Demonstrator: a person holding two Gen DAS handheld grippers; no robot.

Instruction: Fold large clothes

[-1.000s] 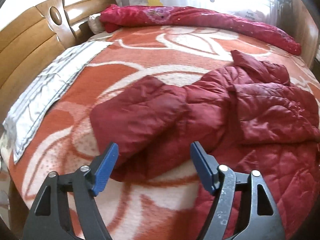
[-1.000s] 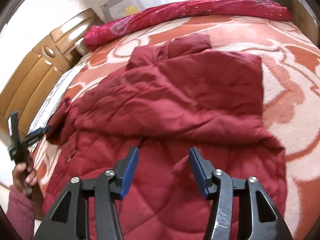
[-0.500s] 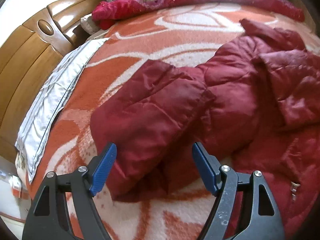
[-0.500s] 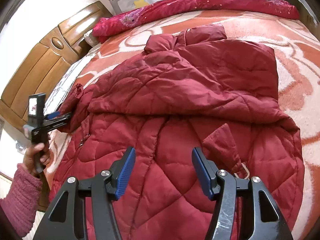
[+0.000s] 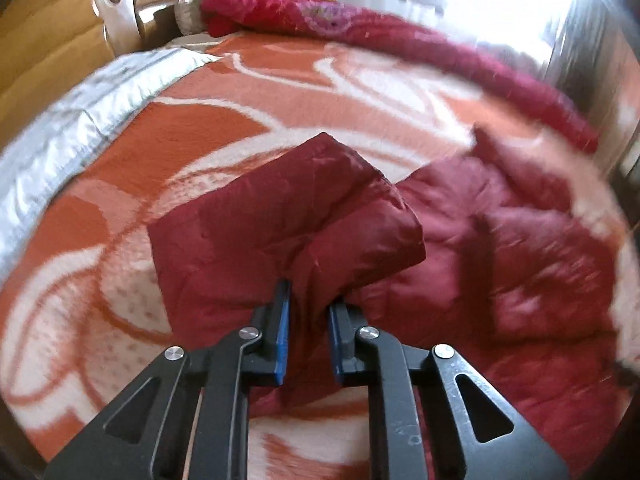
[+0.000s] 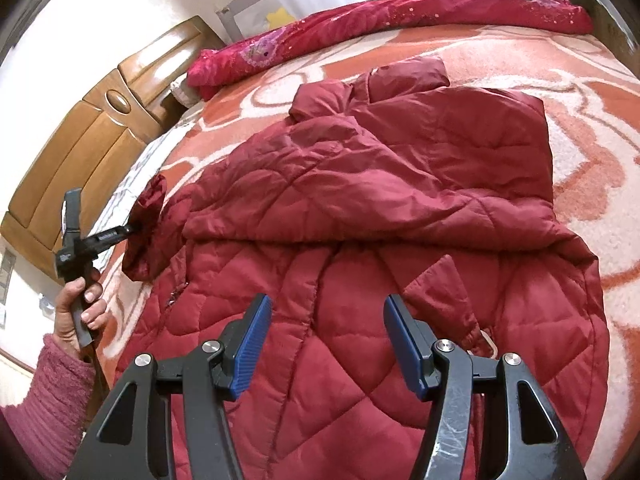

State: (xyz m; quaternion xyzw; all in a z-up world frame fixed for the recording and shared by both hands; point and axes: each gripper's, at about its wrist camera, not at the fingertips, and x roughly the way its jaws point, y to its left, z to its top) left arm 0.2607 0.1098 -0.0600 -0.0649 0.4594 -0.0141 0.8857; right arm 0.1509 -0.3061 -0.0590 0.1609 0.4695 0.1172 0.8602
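Observation:
A dark red quilted jacket (image 6: 380, 200) lies spread on the bed, collar at the far end, one sleeve folded across its body. My left gripper (image 5: 307, 304) is shut on the cuff end of the jacket's left sleeve (image 5: 280, 216), which bunches up between the blue pads. From the right wrist view the left gripper (image 6: 132, 230) shows at the left, pinching that sleeve (image 6: 148, 220) off the bed. My right gripper (image 6: 326, 312) is open and empty, hovering over the jacket's lower front.
The bed has an orange and white patterned blanket (image 6: 592, 128). A rolled red floral quilt (image 6: 400, 20) lies along the far edge. A wooden headboard (image 6: 80, 152) stands at the left, with a grey-white sheet strip (image 5: 80, 120) beside it.
My left gripper has closed on the sleeve cuff and lifted it. My right gripper has drawn back slightly and stays open over the jacket.

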